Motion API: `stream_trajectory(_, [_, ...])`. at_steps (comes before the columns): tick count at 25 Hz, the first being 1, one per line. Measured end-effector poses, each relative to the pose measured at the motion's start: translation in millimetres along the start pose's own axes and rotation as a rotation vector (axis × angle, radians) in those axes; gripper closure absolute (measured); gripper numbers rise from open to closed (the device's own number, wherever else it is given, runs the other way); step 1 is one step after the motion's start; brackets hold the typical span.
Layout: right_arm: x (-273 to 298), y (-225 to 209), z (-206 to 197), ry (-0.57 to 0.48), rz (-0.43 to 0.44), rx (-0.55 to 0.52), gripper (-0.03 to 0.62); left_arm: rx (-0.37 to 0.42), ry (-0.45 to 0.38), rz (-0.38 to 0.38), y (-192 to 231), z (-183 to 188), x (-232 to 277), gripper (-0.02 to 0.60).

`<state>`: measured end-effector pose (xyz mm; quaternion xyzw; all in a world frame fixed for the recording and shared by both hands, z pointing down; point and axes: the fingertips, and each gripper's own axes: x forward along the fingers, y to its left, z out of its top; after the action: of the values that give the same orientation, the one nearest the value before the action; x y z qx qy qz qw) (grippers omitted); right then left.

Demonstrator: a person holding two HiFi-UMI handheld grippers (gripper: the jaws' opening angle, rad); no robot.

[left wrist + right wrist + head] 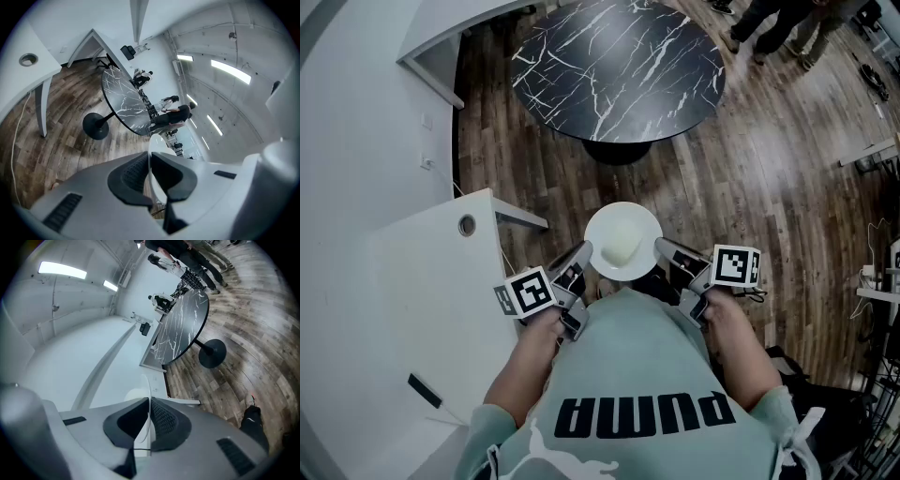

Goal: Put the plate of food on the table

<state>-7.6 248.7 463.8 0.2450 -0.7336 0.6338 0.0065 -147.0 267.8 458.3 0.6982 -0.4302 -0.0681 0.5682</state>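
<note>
Over floor (750, 178), plate (599, 225) (food (622, 246) aboard) bridges fingers (570, 262) of left gripper (585, 249), right gripper (662, 246).

The person is wearing a pale mint-green short-sleeved T-shirt (637, 366), which is carrying bold black block lettering (645, 413) across the chest and a white graphic (548, 452) just beside that lettering, toward the person's left. The left gripper (581, 251) and the right gripper (666, 246), beyond the lettering on either side, are showing light grey moulded bodies, each bearing a white cube (526, 292) printed with black square markers. Their tongs are showing dark ribbed pads (133, 173) set in smooth grey shells.
</note>
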Motion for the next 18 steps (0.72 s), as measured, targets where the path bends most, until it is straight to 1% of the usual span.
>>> stream_trajectory(3, [-5.6,-9.2,25.5,0.007,-0.004,-0.002,0.576,-0.003,-0.001,0.005,-7.3,6.2,24.6,0.555])
stream_trajectory(6, [-9.8,-20.5,52.5,0.019,-0.027,-0.007,0.576,0.000,-0.006,0.018,-13.6,16.8,49.6,0.555])
stream_trajectory(9, [-9.8,-25.9,77.6,0.027,0.006,0.011,0.576,-0.002,-0.010,0.033,-20.1,25.2,73.0,0.555])
stream_trajectory(13, [-11.1,-37.0,111.0,0.042,0.020,0.010,0.576,-0.003,-0.021,0.053,-27.7,36.2,102.9,0.555])
stream_trajectory(18, [-13.5,-47.3,142.5,0.057,0.036,0.010,0.576,0.007,-0.033,0.078,-37.0,46.1,130.9,0.555])
